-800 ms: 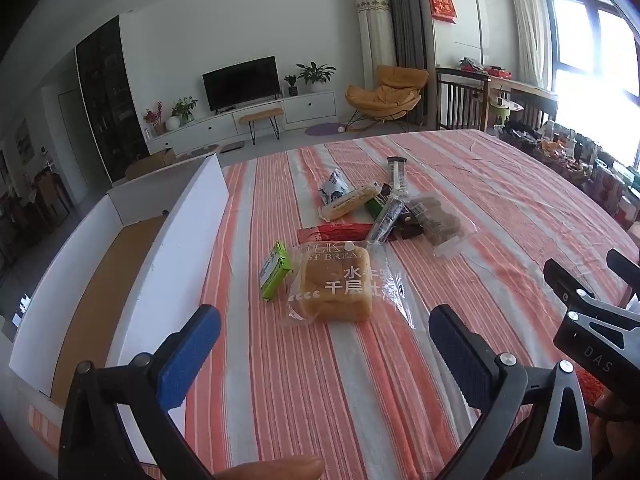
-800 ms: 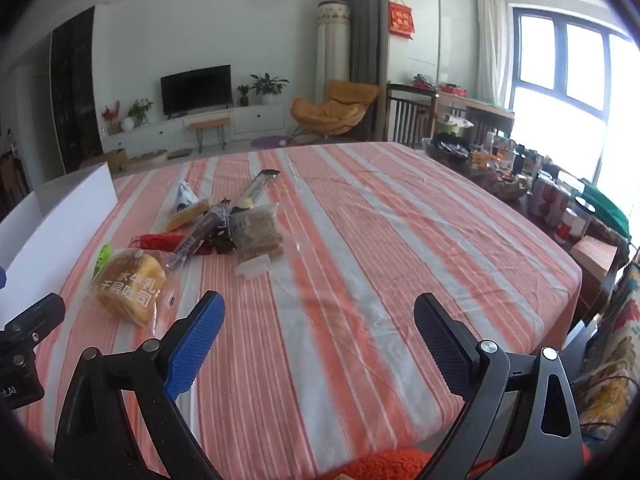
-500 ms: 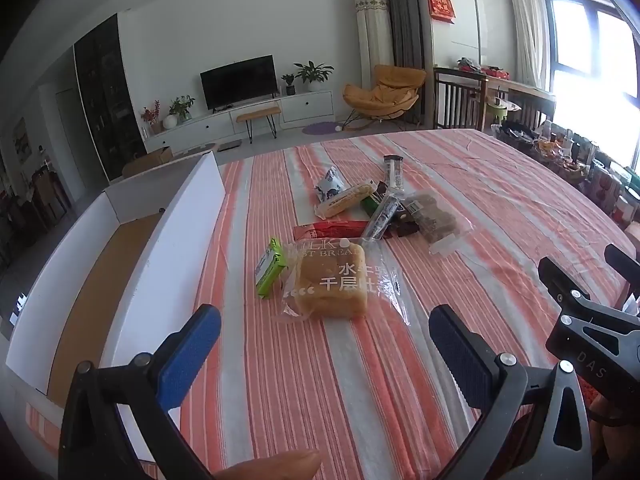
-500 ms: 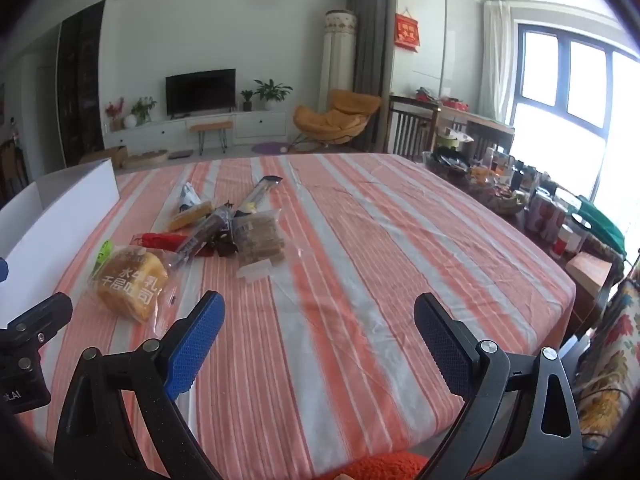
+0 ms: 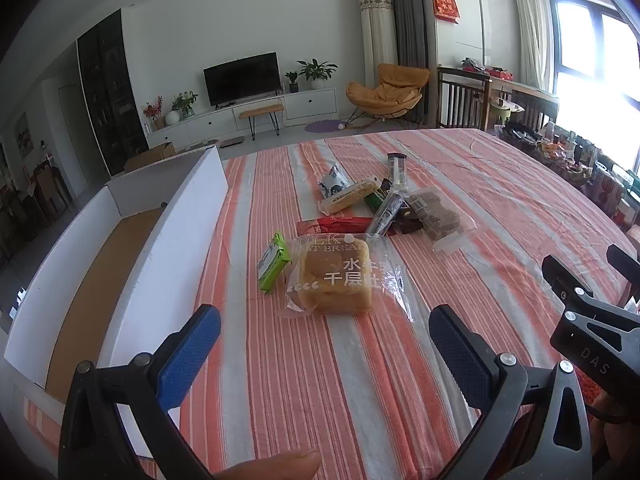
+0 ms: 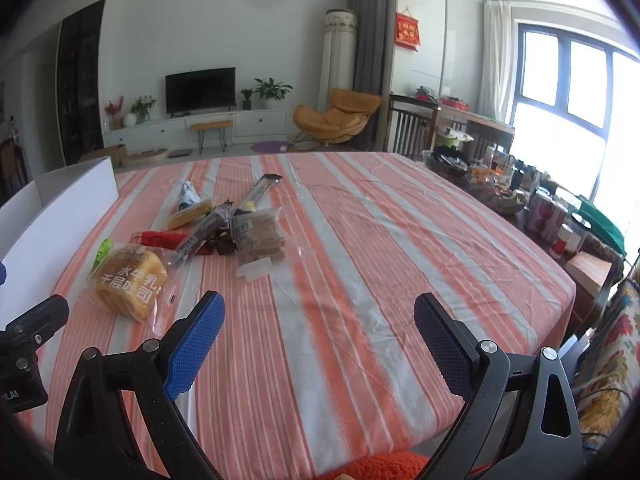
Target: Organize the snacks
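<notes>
The left tongs [image 5: 325, 332] stand wide open above the near part of the tabletop [image 5: 500, 184], which wears an orange and white striped cloth, and nothing is between the blue pads. The right tongs [image 6: 319, 320] are also spread to the full, over a bare stretch of the cloth closer to the right edge, and hold nothing.

The snacks lie in a loose group around the middle of the tabletop, a little toward its left edge. Nearest to the near edge is the square yellow bread in a clear plastic bag with white letters [image 5: 340, 276], lying flat, directly ahead of the left tongs but apart from them. Just beside it on the left lies the small green packet [image 5: 273, 261], tilted on its side. Behind the bread is the flat red wrapper [image 5: 334, 224], partly under the bag's edge. Further toward the far edge lie the long dark bar wrapper [image 5: 386, 211], the clear bag of brown biscuits [image 5: 436, 214], the yellow stick-shaped snack in clear film [image 5: 350, 198], the small white and blue pouch [image 5: 332, 181] and the long transparent tube-like pack with a black end [image 5: 397, 166]; several of these touch or overlap.

Along the left edge of the tabletop stands the big white cardboard box with a brown floor [image 5: 168, 240], open at the top.

A fingertip [image 5: 276, 466] shows at the bottom of the left wrist view.
</notes>
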### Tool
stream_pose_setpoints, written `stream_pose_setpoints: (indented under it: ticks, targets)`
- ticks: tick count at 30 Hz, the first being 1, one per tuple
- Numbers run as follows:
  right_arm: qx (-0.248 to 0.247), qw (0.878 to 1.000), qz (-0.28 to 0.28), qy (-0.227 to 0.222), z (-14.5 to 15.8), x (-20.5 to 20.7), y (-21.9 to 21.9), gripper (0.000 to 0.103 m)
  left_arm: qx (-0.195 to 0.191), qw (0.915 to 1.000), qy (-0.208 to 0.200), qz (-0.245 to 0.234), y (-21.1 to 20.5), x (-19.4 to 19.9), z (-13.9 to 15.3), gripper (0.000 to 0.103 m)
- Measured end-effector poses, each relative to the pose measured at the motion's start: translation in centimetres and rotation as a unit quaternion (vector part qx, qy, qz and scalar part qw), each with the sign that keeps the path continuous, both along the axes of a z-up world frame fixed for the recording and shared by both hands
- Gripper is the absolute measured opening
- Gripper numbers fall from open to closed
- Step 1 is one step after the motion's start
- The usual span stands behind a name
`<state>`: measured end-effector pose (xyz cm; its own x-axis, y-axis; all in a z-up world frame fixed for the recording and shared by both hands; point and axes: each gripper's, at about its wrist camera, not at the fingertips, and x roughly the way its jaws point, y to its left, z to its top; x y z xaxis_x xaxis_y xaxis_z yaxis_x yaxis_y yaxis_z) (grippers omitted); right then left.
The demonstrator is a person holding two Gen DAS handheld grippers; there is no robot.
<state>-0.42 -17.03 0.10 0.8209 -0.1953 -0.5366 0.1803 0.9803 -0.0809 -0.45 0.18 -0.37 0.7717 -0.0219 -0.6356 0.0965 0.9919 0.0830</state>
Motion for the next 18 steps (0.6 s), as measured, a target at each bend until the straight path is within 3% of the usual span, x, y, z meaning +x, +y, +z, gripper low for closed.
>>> stream_pose_setpoints:
  ticks: [18]
  targets:
    - [-0.002,1.000,0.000,-0.006,0.31,-0.17,0.15,0.097,-0.006,1.0000,0.003,0.006,0.32,-0.05,0.11,0.103]
